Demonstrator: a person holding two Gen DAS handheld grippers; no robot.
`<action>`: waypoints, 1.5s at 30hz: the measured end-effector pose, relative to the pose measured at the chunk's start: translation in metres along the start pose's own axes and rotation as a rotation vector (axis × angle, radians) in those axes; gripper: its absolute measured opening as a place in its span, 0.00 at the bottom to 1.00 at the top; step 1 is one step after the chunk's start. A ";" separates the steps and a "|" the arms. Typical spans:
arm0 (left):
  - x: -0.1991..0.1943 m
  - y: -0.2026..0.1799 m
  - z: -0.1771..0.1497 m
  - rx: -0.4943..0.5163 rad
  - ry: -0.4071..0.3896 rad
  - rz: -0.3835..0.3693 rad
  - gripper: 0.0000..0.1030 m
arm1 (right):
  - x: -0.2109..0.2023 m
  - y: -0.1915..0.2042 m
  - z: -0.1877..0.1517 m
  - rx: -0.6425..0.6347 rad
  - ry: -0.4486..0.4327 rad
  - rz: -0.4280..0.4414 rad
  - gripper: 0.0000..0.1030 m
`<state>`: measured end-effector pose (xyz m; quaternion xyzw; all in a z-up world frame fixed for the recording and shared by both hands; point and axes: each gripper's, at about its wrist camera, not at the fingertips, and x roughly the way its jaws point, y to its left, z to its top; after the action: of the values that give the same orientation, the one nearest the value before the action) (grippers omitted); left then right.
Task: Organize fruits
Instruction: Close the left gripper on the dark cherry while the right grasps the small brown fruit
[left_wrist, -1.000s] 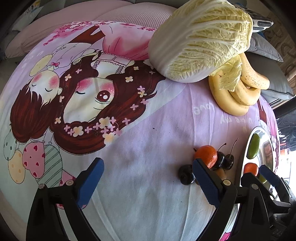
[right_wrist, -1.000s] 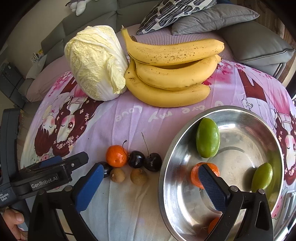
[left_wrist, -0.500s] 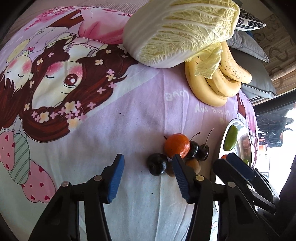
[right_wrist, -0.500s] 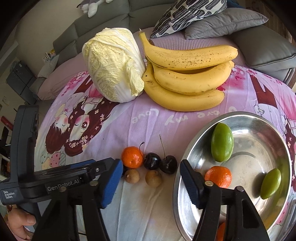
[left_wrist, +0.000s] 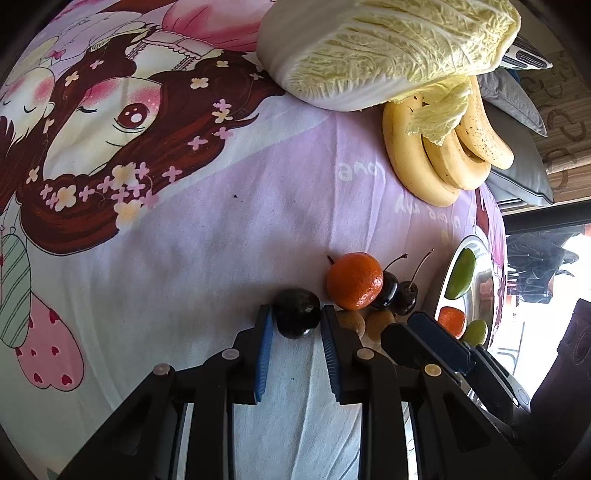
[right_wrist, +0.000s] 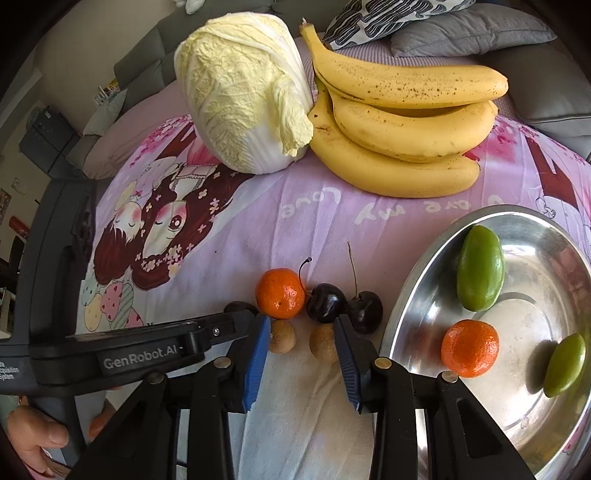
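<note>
Now, by item:

Left gripper: fingers narrowed around the lone dark cherry, blue pads at its two sides; true contact hard to confirm, so gripped or merely framed cannot be told.

Right gripper: jaws moderately apart, holding nothing; two small brown fruits in the gap, one just beside the left pad, the other touching or nearly touching the right pad.

Lone dark cherry, right wrist view: mostly hidden behind the left gripper body, at 9 o'clock of the tangerine.

Tangerine on cloth: touching the first of two stemmed cherries at its 3 o'clock; second stemmed cherry just beyond.

Steel bowl: at 3 o'clock of the cherries; inside, a large green fruit toward 12 o'clock, a second tangerine near the 9 o'clock wall, a smaller green fruit at 4 o'clock.

Bananas: bunch of three at 12 o'clock of the bowl, well apart from the small fruits.

Napa cabbage: lying against the bananas at their 9 o'clock, one loose leaf draped on them.

Printed cloth: pink cartoon sheet beneath everything.

Grey cushions: behind the bananas, 12 o'clock.
</note>
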<state>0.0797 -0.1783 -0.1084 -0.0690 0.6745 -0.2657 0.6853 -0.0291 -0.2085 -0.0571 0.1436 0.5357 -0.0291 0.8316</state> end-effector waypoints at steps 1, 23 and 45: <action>0.000 0.001 0.000 -0.006 -0.003 0.003 0.27 | 0.003 0.001 0.000 0.000 0.008 0.002 0.38; -0.002 0.006 0.002 -0.039 -0.002 0.000 0.27 | 0.004 -0.007 -0.002 0.023 0.035 -0.072 0.32; 0.001 0.005 0.001 -0.035 -0.001 0.005 0.27 | 0.029 0.015 -0.004 -0.089 0.078 -0.201 0.29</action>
<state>0.0824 -0.1746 -0.1117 -0.0797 0.6789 -0.2521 0.6850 -0.0176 -0.1902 -0.0816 0.0533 0.5800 -0.0828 0.8086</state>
